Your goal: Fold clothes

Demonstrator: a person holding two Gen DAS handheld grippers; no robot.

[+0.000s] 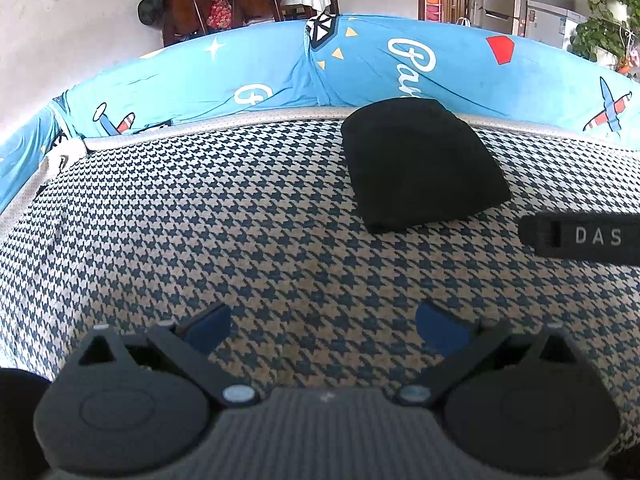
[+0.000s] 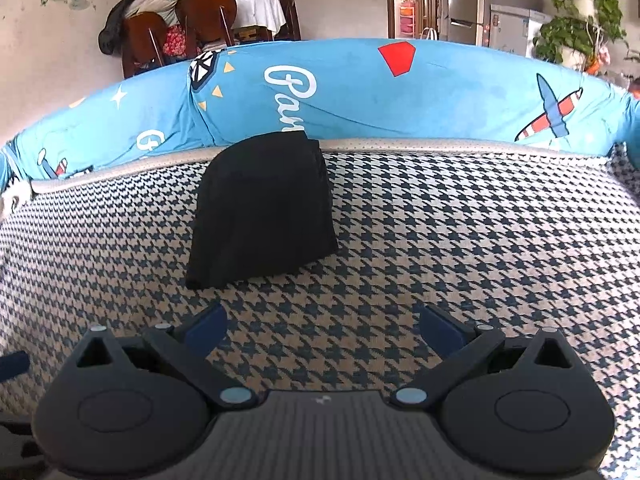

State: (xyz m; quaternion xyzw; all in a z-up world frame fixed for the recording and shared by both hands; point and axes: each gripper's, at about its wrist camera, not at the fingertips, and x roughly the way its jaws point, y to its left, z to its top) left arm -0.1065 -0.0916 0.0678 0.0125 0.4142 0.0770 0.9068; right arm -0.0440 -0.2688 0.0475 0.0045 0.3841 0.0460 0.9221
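A black garment [image 1: 420,164] lies folded into a compact stack on the houndstooth-covered surface [image 1: 200,220], near its far edge; it also shows in the right wrist view [image 2: 262,208]. My left gripper [image 1: 324,328] is open and empty, held above the cover well short of the garment. My right gripper [image 2: 322,328] is open and empty too, hovering just in front of the garment's near edge. A part of the right gripper [image 1: 584,238] marked "DAS" shows at the right edge of the left wrist view.
A blue cartoon-print padded rail [image 1: 280,76] runs along the far edge of the surface, also in the right wrist view [image 2: 440,96]. Behind it stand wooden chairs with piled clothes [image 2: 176,28], a fridge [image 2: 468,0] and a potted plant [image 2: 580,20].
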